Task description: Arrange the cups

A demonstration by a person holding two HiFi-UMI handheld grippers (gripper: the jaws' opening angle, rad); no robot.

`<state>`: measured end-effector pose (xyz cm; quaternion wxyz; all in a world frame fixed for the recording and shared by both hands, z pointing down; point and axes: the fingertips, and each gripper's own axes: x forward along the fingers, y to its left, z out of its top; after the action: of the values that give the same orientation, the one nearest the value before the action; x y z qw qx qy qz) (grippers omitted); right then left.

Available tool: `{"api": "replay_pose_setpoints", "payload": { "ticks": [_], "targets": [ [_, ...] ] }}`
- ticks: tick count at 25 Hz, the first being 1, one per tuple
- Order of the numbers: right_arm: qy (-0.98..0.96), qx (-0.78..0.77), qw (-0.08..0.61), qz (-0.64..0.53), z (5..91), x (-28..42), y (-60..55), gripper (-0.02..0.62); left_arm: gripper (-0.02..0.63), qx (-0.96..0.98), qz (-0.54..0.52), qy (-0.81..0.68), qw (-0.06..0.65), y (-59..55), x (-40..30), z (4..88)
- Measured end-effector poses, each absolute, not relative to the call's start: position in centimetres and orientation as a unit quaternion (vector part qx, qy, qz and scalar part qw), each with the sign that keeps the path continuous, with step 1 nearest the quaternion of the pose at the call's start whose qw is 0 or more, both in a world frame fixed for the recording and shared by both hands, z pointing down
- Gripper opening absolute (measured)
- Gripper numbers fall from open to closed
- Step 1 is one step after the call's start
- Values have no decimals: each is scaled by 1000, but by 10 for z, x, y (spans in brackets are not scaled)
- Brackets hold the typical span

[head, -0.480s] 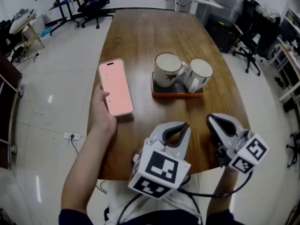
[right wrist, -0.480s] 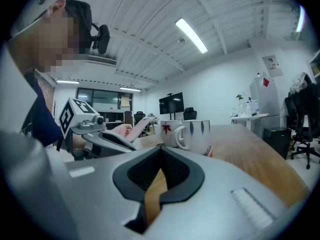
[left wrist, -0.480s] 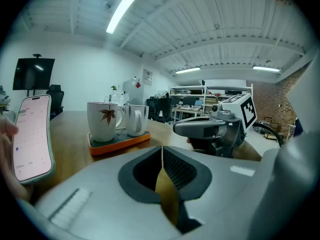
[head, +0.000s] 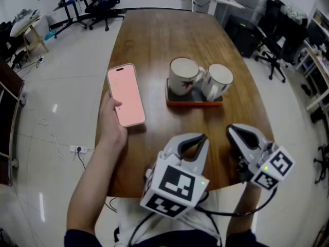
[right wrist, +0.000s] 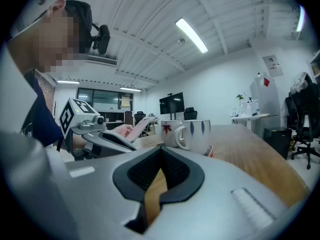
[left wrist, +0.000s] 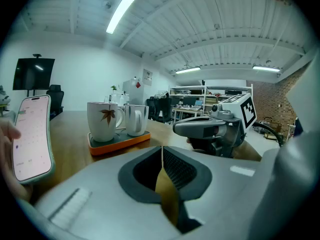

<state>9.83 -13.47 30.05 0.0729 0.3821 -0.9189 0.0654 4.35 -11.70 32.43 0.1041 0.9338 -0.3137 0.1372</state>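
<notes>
- a long wooden worktop runs up the middle of the head view, with pale floor on both sides.
- an orange tray with a dark inner mat sits a little right of centre on the worktop.
- two white cups stand upright on the tray, side by side and touching or nearly so: the leaf cup on the left with a red-brown leaf print, the plain cup on the right with dark narrow marks on its side.
- both cups look empty from above; their handles lie in the space between them.
- at centre left a bare hand holds a pink phone, screen up, over the left edge of the worktop, well apart from the tray.
- the left gripper sits low in the centre of the frame at the near edge of the worktop, its marker cube towards the viewer and its tip aimed up the frame at the tray.
- in the left gripper view its jaws are clenched together, with only bare wood showing in the small gap beneath them; the cups stand ahead at the left.
- the right gripper sits at lower right, just beside the left one and not touching it, also short of the tray.
- in the right gripper view its jaws are pressed together and empty, and the cups stand ahead near the centre.
</notes>
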Motion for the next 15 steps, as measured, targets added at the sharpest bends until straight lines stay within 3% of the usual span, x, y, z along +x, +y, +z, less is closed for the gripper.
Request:
{"api": "replay_pose_setpoints", "payload": {
  "ticks": [15],
  "targets": [
    [-919, 382, 73, 65, 300, 98, -134, 0, 5, 934, 138, -314, 103, -116, 43, 324]
  ]
}}
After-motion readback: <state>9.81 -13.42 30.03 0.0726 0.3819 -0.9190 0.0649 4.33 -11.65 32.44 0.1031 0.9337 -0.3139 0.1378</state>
